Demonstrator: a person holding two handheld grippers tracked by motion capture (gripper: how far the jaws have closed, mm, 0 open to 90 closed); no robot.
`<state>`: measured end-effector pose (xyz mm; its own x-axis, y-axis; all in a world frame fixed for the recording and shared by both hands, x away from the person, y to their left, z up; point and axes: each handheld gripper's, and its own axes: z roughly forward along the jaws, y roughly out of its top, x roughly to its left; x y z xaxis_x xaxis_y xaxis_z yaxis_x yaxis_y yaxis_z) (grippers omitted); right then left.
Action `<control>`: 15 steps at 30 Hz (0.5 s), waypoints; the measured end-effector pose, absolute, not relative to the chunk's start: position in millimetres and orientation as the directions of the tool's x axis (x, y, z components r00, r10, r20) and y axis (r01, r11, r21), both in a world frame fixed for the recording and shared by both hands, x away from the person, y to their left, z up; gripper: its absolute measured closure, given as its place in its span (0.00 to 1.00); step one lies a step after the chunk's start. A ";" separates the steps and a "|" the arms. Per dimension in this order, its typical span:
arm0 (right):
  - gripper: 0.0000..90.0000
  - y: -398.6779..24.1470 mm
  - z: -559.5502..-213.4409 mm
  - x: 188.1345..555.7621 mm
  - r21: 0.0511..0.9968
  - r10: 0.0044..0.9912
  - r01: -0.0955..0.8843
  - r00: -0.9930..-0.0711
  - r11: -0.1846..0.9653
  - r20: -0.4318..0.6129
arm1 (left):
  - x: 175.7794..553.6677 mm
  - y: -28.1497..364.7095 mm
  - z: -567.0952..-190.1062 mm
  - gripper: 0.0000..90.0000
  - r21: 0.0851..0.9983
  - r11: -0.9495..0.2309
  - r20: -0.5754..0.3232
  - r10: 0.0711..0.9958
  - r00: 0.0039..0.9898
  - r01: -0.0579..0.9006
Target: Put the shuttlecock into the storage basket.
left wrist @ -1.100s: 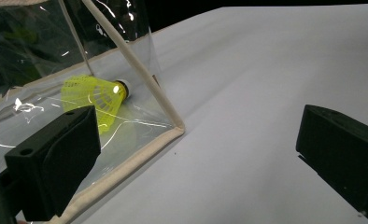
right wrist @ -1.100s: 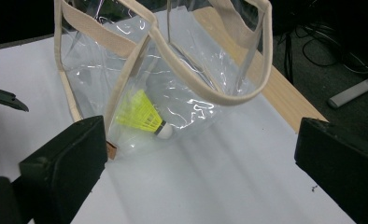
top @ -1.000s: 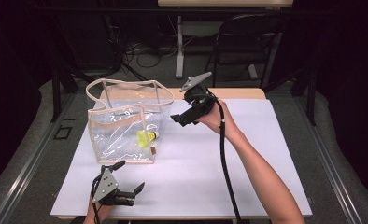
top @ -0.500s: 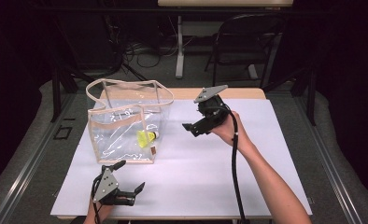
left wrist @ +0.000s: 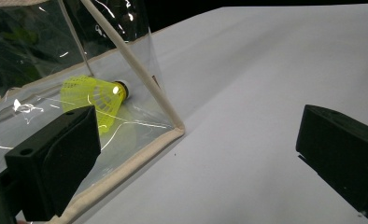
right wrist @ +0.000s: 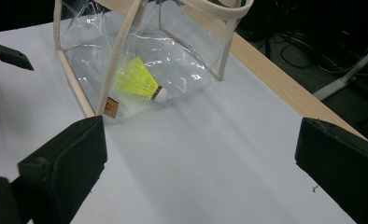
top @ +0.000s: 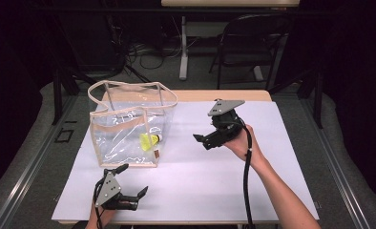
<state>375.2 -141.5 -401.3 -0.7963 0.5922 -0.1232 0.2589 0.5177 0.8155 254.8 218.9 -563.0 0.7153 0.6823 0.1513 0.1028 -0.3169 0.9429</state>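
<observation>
A clear plastic bag (top: 124, 129) with beige trim stands upright on the white sheet (top: 272, 191), left of the middle. A yellow shuttlecock (top: 150, 141) lies inside it at the bottom, also seen as the shuttlecock (left wrist: 95, 95) and the shuttlecock (right wrist: 138, 79) through the clear wall. My left gripper (top: 131, 181) rests open near the front edge, just in front of the bag (left wrist: 140, 79), with nothing between its jaws. My right gripper (top: 206, 141) is held above the sheet to the right of the bag (right wrist: 126, 51), open and empty, facing the bag.
A wooden table edge (top: 210, 95) shows behind the white sheet. Past it stand a black chair (top: 253, 47) and a table leg (top: 183, 47) among floor cables. The other hand's gripper tip (right wrist: 7, 53) shows at the far left of the right gripper view.
My right gripper has drawn back from the bag's mouth, moving right and down toward the middle of the sheet. The left gripper has stayed in place.
</observation>
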 end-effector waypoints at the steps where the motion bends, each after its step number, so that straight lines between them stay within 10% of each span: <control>1: 0.02 -142.9 -402.3 373.7 0.817 0.595 0.262 -0.795 0.514 -0.120 | 254.8 218.9 -563.1 0.00 0.943 -0.317 0.151 0.682 0.716 0.103; 15: 0.02 -164.7 -420.4 358.1 0.828 0.622 0.269 -0.774 0.493 -0.119 | 254.7 218.8 -563.0 0.00 0.942 -0.319 0.153 0.682 0.715 0.103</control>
